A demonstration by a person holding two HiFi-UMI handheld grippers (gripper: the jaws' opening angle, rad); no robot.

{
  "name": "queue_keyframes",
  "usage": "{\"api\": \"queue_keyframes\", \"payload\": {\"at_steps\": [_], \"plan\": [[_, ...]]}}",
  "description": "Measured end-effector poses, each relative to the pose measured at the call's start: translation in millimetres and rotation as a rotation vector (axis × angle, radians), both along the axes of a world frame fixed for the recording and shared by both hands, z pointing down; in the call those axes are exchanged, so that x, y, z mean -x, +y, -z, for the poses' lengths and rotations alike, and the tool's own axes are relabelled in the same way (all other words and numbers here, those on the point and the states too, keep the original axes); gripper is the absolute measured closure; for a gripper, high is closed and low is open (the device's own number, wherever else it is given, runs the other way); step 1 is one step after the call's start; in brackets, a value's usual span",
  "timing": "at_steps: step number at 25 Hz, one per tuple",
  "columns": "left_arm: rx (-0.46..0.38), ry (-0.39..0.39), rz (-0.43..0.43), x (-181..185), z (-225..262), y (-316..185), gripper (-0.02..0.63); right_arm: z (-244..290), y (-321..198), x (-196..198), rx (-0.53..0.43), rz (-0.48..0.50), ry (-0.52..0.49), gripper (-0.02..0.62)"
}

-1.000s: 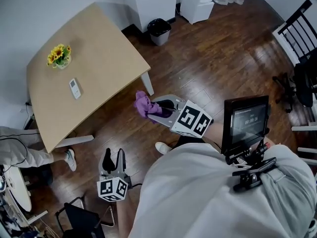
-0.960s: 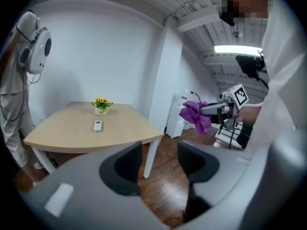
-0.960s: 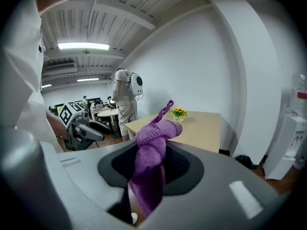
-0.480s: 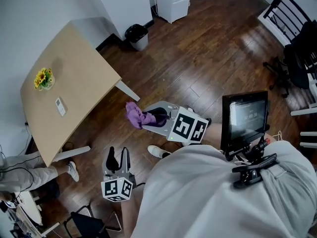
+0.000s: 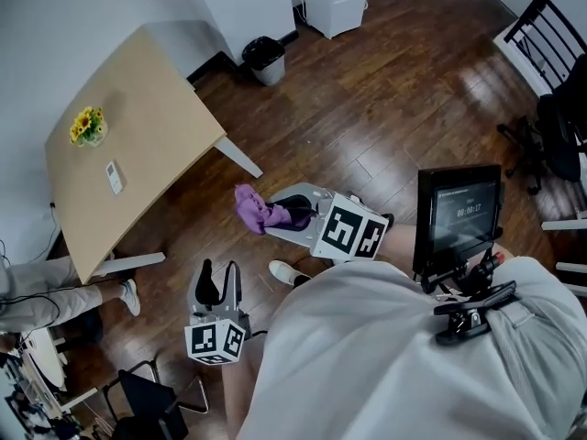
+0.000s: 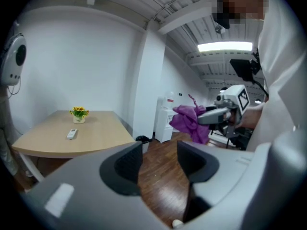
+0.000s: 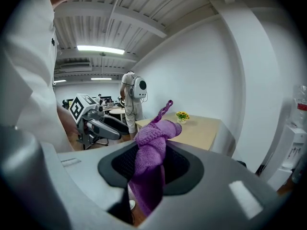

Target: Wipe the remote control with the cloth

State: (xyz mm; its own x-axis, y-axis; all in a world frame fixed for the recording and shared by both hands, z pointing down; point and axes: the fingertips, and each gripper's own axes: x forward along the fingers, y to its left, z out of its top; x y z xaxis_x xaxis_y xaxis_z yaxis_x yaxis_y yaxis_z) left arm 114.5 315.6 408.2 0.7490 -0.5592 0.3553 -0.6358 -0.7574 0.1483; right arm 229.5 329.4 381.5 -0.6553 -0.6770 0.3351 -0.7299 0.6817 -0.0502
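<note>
Remote control [image 5: 114,177] flat on tabletop [image 5: 156,99] at far left, near yellow flowers [image 5: 87,126], well apart from both tools. Left hand-held gripper [image 5: 218,284] over wood floor [image 5: 367,108], jaws spread, nothing between. Purple cloth [image 5: 252,207] pinched in right hand-held gripper [image 5: 292,216], bunched past the jaw tips, clear of the tabletop.

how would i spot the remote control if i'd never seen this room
Find the light wooden table. Only two things sit on it: a pot of yellow flowers and, near it, the remote control, the flat white bar.
</note>
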Motion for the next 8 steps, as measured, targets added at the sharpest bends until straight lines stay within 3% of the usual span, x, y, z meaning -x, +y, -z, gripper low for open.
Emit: {"api": "queue_keyframes", "payload": {"at_steps": [3,8], "plan": [[0.009,0.007,0.014,1,1,6,0.357,2,4,5,0.001,0.027,-0.001,0.468],[0.016,0.019,-0.047,-12,0,16,0.362,1,11,12,0.009,0.046,0.003,0.469]]}}
